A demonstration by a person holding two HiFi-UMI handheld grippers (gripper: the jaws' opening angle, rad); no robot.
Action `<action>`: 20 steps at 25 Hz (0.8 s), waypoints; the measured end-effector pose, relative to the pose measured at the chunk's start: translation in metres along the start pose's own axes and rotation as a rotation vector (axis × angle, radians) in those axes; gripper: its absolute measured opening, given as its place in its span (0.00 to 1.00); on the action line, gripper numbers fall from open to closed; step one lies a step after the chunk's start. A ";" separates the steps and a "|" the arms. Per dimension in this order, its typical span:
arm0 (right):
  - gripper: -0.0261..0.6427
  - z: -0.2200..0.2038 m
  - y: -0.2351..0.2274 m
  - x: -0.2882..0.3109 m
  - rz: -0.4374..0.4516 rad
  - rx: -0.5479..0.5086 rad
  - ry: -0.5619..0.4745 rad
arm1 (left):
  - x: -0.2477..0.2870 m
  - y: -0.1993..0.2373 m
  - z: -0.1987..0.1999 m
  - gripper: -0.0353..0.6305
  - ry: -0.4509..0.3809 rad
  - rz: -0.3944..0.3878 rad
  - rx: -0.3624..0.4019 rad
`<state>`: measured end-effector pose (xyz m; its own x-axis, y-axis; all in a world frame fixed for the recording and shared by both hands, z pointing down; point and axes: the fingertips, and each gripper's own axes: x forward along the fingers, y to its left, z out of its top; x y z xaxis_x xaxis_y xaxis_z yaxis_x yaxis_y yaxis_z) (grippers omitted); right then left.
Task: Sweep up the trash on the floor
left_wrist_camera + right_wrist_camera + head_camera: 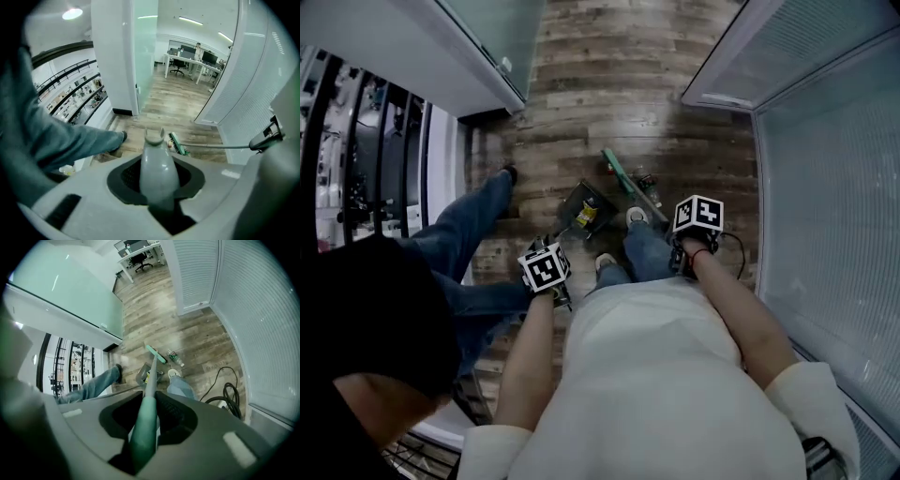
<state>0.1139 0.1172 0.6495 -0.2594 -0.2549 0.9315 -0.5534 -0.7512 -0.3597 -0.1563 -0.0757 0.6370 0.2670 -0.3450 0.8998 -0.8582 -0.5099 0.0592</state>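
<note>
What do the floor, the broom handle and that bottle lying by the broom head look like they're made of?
Floor: matte brown planks with grain and seams, wood or wood-look laminate. Broom handle: thin grey shaft, likely metal, with a smooth teal sleeve, probably plastic, where the right claw grips it. Bottle: see-through body, so probably clear plastic; too small to be sure.

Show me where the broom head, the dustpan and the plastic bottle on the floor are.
broom head [155, 354]: right gripper view, middle of the green block.
plastic bottle [176, 358]: right gripper view, middle of its body.
dustpan [572, 206]: head view, bare dark left part of the pan.
</note>
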 end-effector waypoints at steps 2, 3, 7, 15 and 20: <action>0.18 0.018 0.003 0.000 -0.001 -0.013 -0.006 | 0.003 -0.001 0.005 0.19 0.001 0.011 -0.023; 0.18 0.027 0.005 -0.001 0.000 -0.019 -0.008 | 0.004 -0.001 0.007 0.19 0.002 0.017 -0.033; 0.18 0.063 0.010 -0.001 0.002 -0.040 -0.016 | 0.010 -0.008 0.016 0.19 0.008 0.035 -0.066; 0.18 0.124 0.019 0.009 -0.033 -0.100 -0.028 | 0.023 -0.013 0.027 0.19 0.025 0.062 -0.126; 0.18 0.156 0.022 0.015 -0.067 -0.142 -0.026 | 0.026 -0.019 0.032 0.19 0.034 0.068 -0.149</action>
<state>0.2211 0.0019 0.6637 -0.1985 -0.2236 0.9542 -0.6754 -0.6743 -0.2985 -0.1189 -0.1005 0.6452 0.1931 -0.3471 0.9177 -0.9300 -0.3629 0.0584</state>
